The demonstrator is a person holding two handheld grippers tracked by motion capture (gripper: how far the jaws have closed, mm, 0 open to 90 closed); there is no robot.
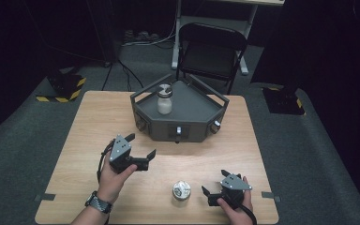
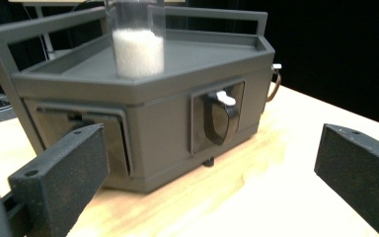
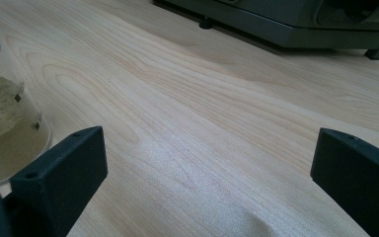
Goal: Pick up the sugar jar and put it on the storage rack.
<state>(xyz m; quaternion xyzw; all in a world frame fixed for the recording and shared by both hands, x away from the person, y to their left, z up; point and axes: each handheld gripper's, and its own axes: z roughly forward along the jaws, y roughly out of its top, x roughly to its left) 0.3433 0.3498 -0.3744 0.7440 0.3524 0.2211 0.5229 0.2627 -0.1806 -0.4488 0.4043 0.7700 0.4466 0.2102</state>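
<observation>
A grey many-sided cabinet (image 1: 194, 112) with a railed top stands at the table's far middle. A clear jar (image 1: 164, 99) of white powder stands on its top. My left gripper (image 1: 141, 145) hovers open in front of the cabinet's left face, apart from it. In the left gripper view the cabinet (image 2: 168, 133) shows a black loop handle (image 2: 220, 119) with a white tab, and the jar (image 2: 138, 47) stands above. My right gripper (image 1: 214, 183) is open near the front edge, beside a small glass beaker (image 1: 181, 190). The beaker (image 3: 5, 123) holds beige powder and sits left of my right gripper (image 3: 209, 168).
The wooden table (image 1: 93, 140) has bare room on both sides of the cabinet. A black folding chair (image 1: 211, 51) stands behind the table. Hazard-striped stand bases (image 1: 65, 86) sit on the grey carpet at left and right.
</observation>
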